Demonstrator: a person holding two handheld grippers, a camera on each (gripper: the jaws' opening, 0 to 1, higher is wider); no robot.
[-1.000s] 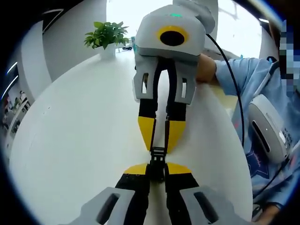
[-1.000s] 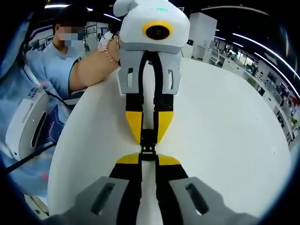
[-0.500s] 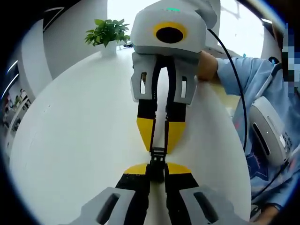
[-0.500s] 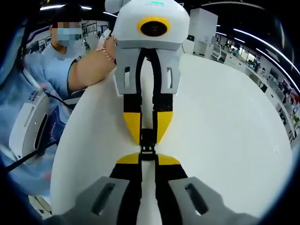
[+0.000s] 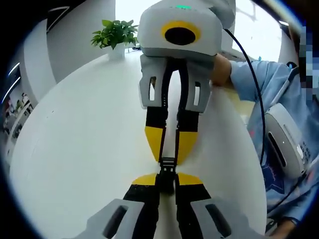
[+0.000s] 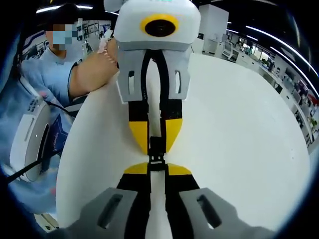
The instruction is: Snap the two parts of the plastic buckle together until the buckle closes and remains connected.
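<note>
A small black plastic buckle point(image 5: 168, 167) hangs over the white table point(image 5: 75, 139), its two parts meeting end to end. In the left gripper view my left gripper point(image 5: 167, 180) rises from below, shut on the near part. My right gripper point(image 5: 169, 149) faces it from above, shut on the far part, with a thin black strap point(image 5: 176, 135) running up between its jaws. In the right gripper view the buckle point(image 6: 157, 155) sits between my right gripper point(image 6: 158, 170) below and my left gripper point(image 6: 156, 142) above. The yellow tips nearly touch. I cannot tell whether the latch has caught.
A potted green plant point(image 5: 115, 36) stands at the table's far edge. A person in a light blue sleeve point(image 5: 269, 84) holds the grippers from the table's side, forearm point(image 6: 92, 72) over the edge, with a white device point(image 6: 32, 134) at the waist. The table point(image 6: 239, 129) is bare around the grippers.
The grippers have drawn very slightly closer, each looming a bit larger in the other's view. Both stay shut on the buckle parts, and the buckle keeps its place between the tips.
</note>
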